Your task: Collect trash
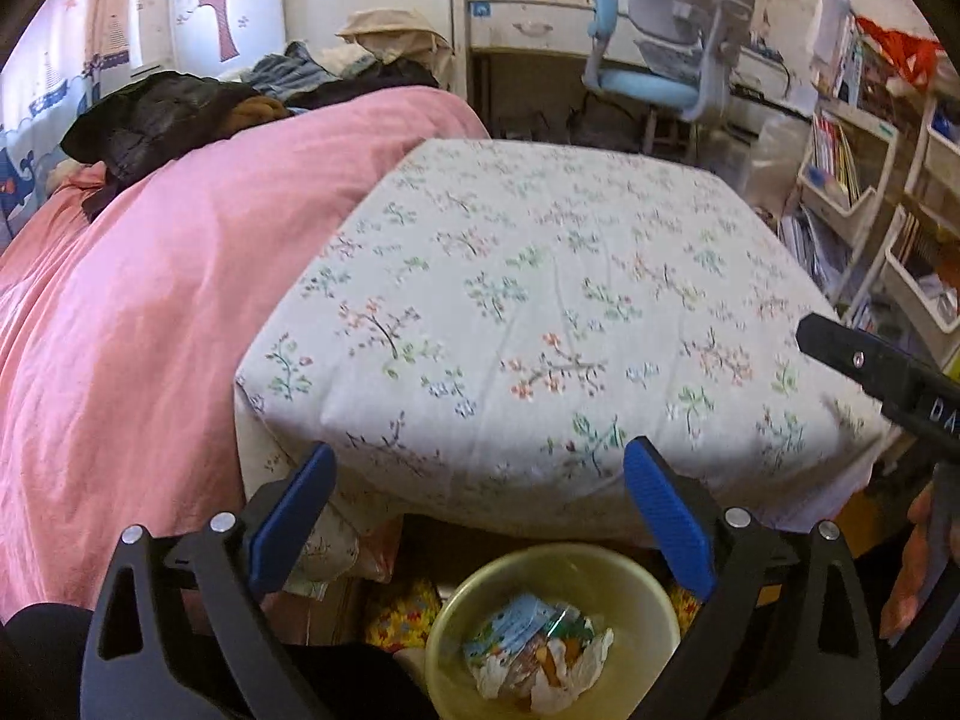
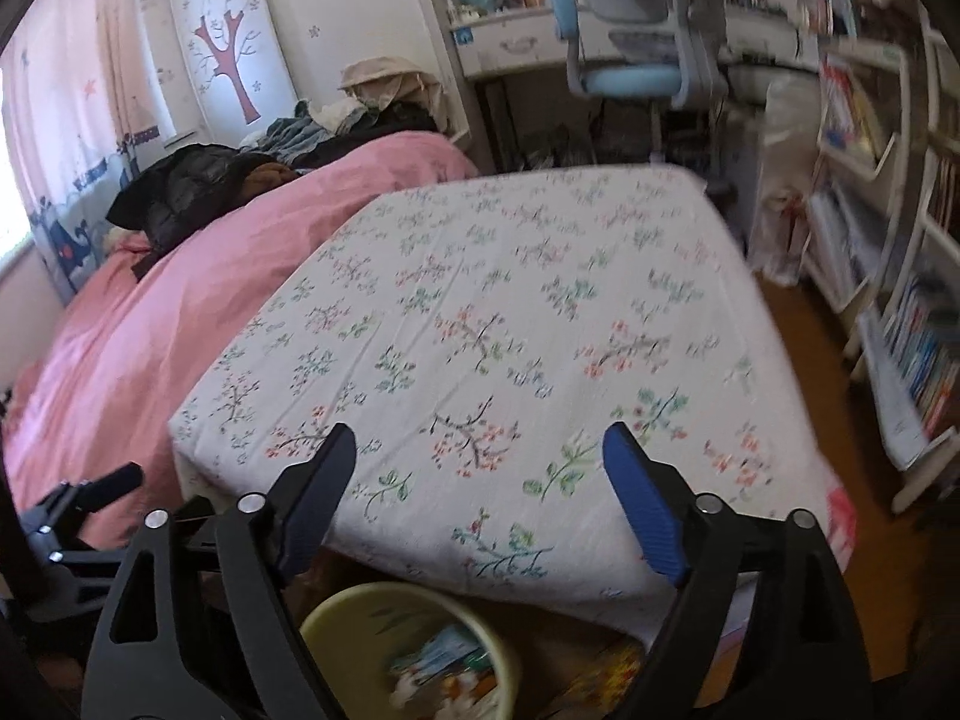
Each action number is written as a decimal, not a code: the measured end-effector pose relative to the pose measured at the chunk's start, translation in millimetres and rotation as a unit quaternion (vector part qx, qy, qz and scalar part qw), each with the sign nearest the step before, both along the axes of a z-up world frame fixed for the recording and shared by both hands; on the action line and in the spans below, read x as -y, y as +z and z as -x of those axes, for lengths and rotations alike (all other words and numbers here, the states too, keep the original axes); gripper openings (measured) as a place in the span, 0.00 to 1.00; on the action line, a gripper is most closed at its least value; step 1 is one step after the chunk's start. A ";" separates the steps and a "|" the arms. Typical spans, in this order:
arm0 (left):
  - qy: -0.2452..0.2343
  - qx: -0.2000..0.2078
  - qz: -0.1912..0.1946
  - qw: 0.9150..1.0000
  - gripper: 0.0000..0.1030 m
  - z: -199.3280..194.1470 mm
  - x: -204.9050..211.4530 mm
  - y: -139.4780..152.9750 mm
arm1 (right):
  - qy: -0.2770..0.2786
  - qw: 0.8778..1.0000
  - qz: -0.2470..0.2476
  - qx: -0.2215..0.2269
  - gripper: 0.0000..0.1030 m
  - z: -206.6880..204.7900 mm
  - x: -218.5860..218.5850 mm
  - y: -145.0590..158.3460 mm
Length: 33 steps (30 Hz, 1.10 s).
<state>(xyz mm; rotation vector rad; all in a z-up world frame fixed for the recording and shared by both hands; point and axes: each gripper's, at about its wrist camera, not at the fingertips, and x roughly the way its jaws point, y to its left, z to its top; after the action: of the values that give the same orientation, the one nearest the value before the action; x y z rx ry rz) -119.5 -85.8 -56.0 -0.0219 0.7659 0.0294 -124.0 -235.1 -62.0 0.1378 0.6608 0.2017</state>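
Observation:
A yellow-green trash bin [image 1: 456,606] stands on the floor at the foot of the bed, holding crumpled wrappers and paper [image 1: 540,654]. It also shows in the right wrist view [image 2: 354,630], blurred. My left gripper [image 1: 480,480] is open and empty above the bin, its blue pads [image 1: 666,516] spread wide. My right gripper [image 2: 480,462] is open and empty over the bed's near edge. The right gripper's black body shows at the right edge of the left wrist view [image 1: 870,366]. The left gripper shows at the lower left of the right wrist view [image 2: 84,510].
A floral bedsheet [image 1: 540,300] covers the bed, with a pink duvet [image 1: 150,300] and dark clothes [image 1: 156,120] to the left. A blue desk chair [image 1: 654,72] and a desk stand behind. Bookshelves [image 1: 852,180] line the right. The floor [image 2: 798,324] is wooden.

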 end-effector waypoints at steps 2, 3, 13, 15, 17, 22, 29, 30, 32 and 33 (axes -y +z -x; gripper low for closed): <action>0.006 0.008 0.003 1.000 0.90 0.4 -2.3 -0.3 | -0.007 1.000 0.014 0.015 0.83 2.3 -1.6 3.3; 0.009 0.011 0.006 1.000 0.90 0.4 -3.6 0.3 | -0.008 1.000 0.017 0.020 0.83 3.0 -1.5 3.8; 0.018 0.027 0.004 0.999 0.91 2.9 -6.0 8.5 | -0.006 0.999 0.035 0.030 0.84 4.7 -5.1 4.9; 0.021 0.030 0.003 0.999 0.91 2.6 -7.2 9.0 | -0.004 0.999 0.041 0.033 0.84 5.8 -7.7 5.5; 0.024 0.033 0.005 0.999 0.91 2.9 -8.4 9.6 | -0.003 0.998 0.045 0.036 0.84 6.4 -9.4 5.6; 0.038 0.053 0.009 0.998 0.91 -0.4 -12.4 16.1 | -0.004 0.998 0.051 0.044 0.84 8.2 -10.1 6.8; 0.040 0.090 0.008 0.995 0.92 -17.7 -15.6 37.7 | -0.017 0.996 0.053 0.073 0.84 14.5 -7.7 16.2; 0.036 0.094 0.006 0.995 0.92 -20.7 -15.4 41.3 | -0.018 0.996 0.052 0.075 0.84 13.4 -6.7 18.5; 0.026 0.102 -0.002 0.994 0.92 -28.3 -15.1 49.1 | -0.019 0.996 0.047 0.080 0.84 7.3 -4.1 27.0; 0.022 0.107 -0.006 0.994 0.92 -32.1 -15.2 52.4 | -0.018 0.995 0.042 0.083 0.84 0.7 -2.6 34.8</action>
<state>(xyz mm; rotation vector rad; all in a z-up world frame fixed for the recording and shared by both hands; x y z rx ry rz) -87.3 -70.5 -3.5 -0.0302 0.5516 0.0727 -124.7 -232.5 -27.3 0.0511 0.4994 0.1483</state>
